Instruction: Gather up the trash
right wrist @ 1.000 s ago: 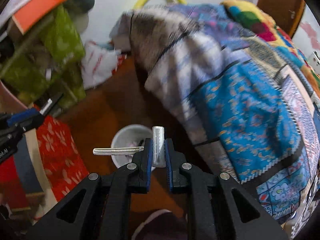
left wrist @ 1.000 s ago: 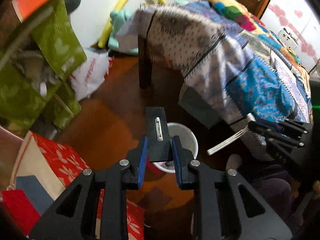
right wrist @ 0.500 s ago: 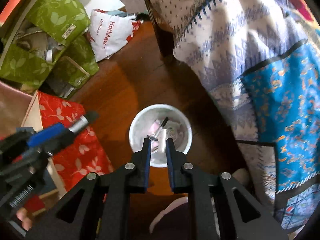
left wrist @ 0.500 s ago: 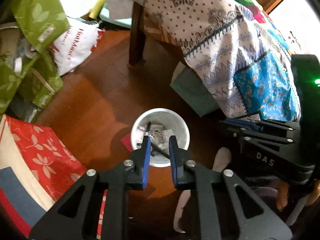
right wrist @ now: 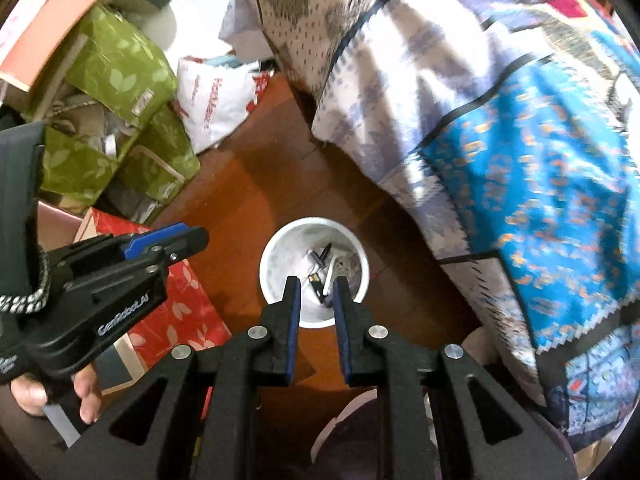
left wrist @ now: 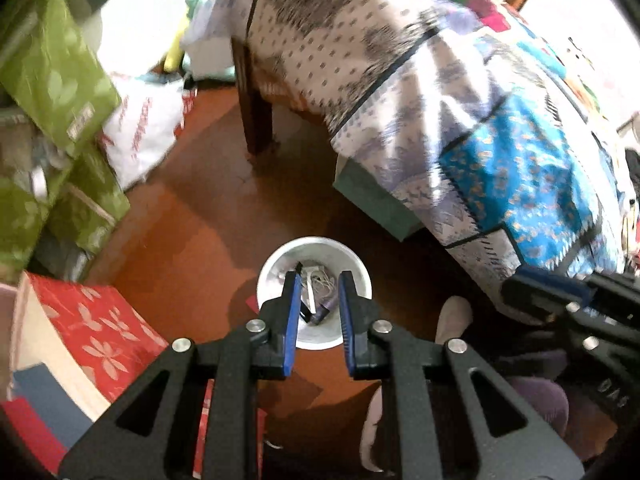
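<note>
A white round bin [left wrist: 267,280] stands on the brown wooden floor beside the bed. Several small bits of trash [right wrist: 325,261] lie inside it: dark sticks, a pale strip, a tangle of thread [left wrist: 320,280]. My left gripper [left wrist: 320,278] hangs right above the bin, its blue-padded jaws a narrow gap apart with nothing between them. My right gripper [right wrist: 317,282] hovers over the same bin, also slightly apart and empty. Each gripper shows at the side of the other's view: the right gripper [left wrist: 520,286], the left gripper [right wrist: 188,240] with a hand under it.
A bed with a patchwork quilt [left wrist: 500,128] overhangs the floor at the right, its dark leg [left wrist: 256,120] behind the bin. Green leaf-print bags [right wrist: 116,80], a white plastic bag [right wrist: 216,100] and a red flowered box [left wrist: 88,320] crowd the left. A slippered foot [left wrist: 450,316] is beside the bin.
A second ago the left gripper held a dark flat piece and the right a silvery strip. Both pieces are out of the jaws now, and both grippers have moved over the bin.
</note>
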`<state>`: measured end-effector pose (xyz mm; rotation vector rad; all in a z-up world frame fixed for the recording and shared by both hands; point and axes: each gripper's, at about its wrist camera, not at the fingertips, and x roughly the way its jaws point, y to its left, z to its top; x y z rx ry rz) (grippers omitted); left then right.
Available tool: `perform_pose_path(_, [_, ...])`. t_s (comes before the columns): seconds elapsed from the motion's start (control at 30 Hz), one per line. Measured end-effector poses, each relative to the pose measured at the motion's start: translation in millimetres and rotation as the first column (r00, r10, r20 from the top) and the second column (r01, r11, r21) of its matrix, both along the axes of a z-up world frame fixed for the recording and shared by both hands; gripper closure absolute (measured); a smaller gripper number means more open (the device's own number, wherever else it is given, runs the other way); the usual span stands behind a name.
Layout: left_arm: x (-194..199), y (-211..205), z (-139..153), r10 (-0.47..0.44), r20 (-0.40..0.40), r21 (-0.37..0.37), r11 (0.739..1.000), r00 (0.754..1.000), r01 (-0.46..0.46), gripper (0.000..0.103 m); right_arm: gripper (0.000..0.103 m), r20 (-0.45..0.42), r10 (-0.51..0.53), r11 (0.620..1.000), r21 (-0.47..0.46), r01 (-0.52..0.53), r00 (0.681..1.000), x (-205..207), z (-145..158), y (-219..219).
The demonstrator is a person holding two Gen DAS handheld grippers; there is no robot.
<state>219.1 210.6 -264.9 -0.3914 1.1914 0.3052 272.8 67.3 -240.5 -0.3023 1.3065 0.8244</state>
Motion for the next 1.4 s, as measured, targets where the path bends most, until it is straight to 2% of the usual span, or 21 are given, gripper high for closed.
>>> perform_pose_path(0.13, [-21,-21,52,-0.05,0.086,0.073,0.996,0.995,0.044,0.084,0.088,0.074,-0.047,0.996,0.081,0.041,0.996,-13,44,-25])
perform_pose_path(0.27, [-51,-41,115,-0.09,0.207,0.125,0.99,0.974,0.065,0.079,0.088,0.155,-0.115,0.98,0.181,0.086,0.981,-30,95,-57])
perform_pose_path(0.37, [-81,-60,168,-0.112,0.338,0.187,0.981,0.935,0.05,0.066,0.088,0.245,-0.188,0.961,0.245,0.126,0.951,-48,137,-86])
perform_pose_path(0.43, [-105,-73,204,-0.133,0.434,0.208,0.977,0.891,0.044,0.061,0.088,0.294,-0.238,0.943,0.299,0.148,0.926,-63,162,-106])
perform_pose_path(0.6, [-157,-109,272,-0.206,0.588,0.259,0.964,0.782,0.058,0.06,0.088,0.407,-0.376,0.886,0.422,0.194,0.832,-109,222,-159])
perform_pose_path(0.63, [-167,-115,281,-0.221,0.611,0.271,0.961,0.76,0.061,0.059,0.088,0.438,-0.412,0.87,0.449,0.203,0.799,-124,234,-171])
perform_pose_path(0.67, [-177,-121,288,-0.234,0.632,0.278,0.958,0.739,0.065,0.057,0.087,0.453,-0.431,0.863,0.461,0.208,0.781,-130,241,-178])
perform_pose_path(0.7, [-186,-127,295,-0.245,0.652,0.281,0.957,0.718,0.072,0.054,0.086,0.48,-0.463,0.85,0.48,0.22,0.745,-144,250,-188])
perform_pose_path(0.8, [-216,-145,309,-0.278,0.7,0.297,0.951,0.658,0.085,0.048,0.056,0.532,-0.536,0.817,0.521,0.245,0.656,-177,265,-207])
perform_pose_path(0.83, [-223,-148,311,-0.283,0.708,0.297,0.951,0.647,0.091,0.045,0.045,0.549,-0.559,0.806,0.536,0.252,0.621,-188,268,-212])
perform_pose_path(0.93, [-243,-158,313,-0.288,0.72,0.284,0.952,0.631,0.11,0.034,0.037,0.595,-0.589,0.797,0.541,0.269,0.547,-215,274,-220])
perform_pose_path(1.0, [-252,-162,312,-0.288,0.727,0.278,0.954,0.623,0.117,0.031,0.025,0.617,-0.592,0.8,0.526,0.288,0.518,-227,274,-219])
perform_pose_path(1.03, [-256,-164,310,-0.286,0.728,0.272,0.955,0.623,0.12,0.025,0.019,0.625,-0.596,0.799,0.522,0.297,0.505,-233,273,-220])
perform_pose_path(1.1, [-263,-168,306,-0.283,0.727,0.272,0.955,0.626,0.116,0.015,0.015,0.639,-0.599,0.799,0.514,0.312,0.483,-242,272,-223])
perform_pose_path(1.23, [-272,-183,301,-0.314,0.709,0.328,0.94,0.632,0.099,0.013,0.001,0.658,-0.602,0.799,0.495,0.341,0.452,-257,272,-230])
perform_pose_path(1.3, [-275,-185,298,-0.321,0.706,0.329,0.938,0.631,0.109,0.012,0.0,0.66,-0.614,0.789,0.502,0.354,0.433,-260,272,-232])
perform_pose_path(1.4, [-278,-190,298,-0.33,0.704,0.344,0.933,0.629,0.104,0.012,0.0,0.654,-0.625,0.781,0.512,0.357,0.427,-265,271,-237])
